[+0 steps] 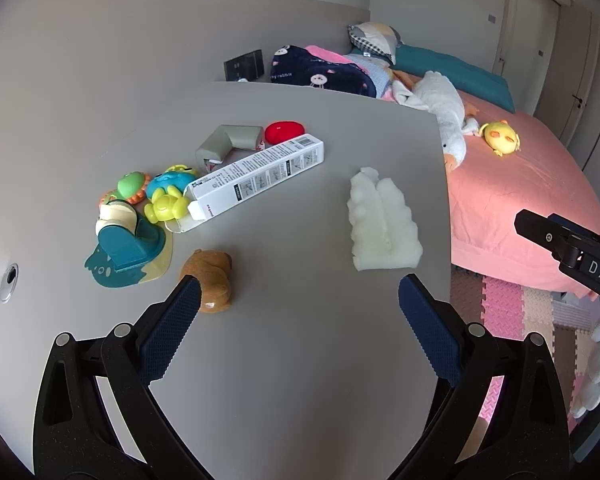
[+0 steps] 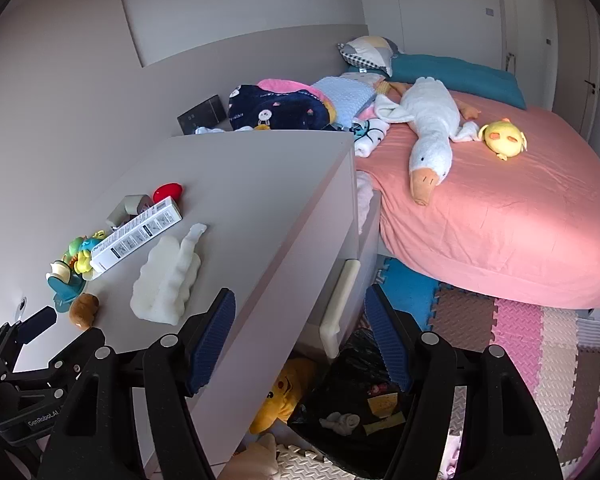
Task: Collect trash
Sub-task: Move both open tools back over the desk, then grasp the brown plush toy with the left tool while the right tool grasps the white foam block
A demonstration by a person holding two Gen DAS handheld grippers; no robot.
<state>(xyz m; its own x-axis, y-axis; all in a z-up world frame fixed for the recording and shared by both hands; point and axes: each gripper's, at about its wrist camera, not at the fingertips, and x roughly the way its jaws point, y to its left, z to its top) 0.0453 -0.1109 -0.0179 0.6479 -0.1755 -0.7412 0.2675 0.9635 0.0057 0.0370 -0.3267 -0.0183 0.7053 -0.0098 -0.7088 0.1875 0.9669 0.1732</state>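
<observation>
Left wrist view: the left gripper [image 1: 300, 292] is held wide open over the grey table [image 1: 300, 360], and nothing is gripped. A lumpy white foam piece [image 1: 384, 224] is seen at 1 o'clock from it, lying flat near the table's right edge. A long white box [image 1: 256, 178] is laid at 11 o'clock, with small toys [image 1: 162, 196] bunched at its near end. A brown toy [image 1: 210, 276] is found just beside the left finger.

Right wrist view: the right gripper [image 2: 300, 328] is held open too, empty, past the table's edge. A black trash bag [image 2: 360, 412] is seen on the floor at 6 o'clock.
</observation>
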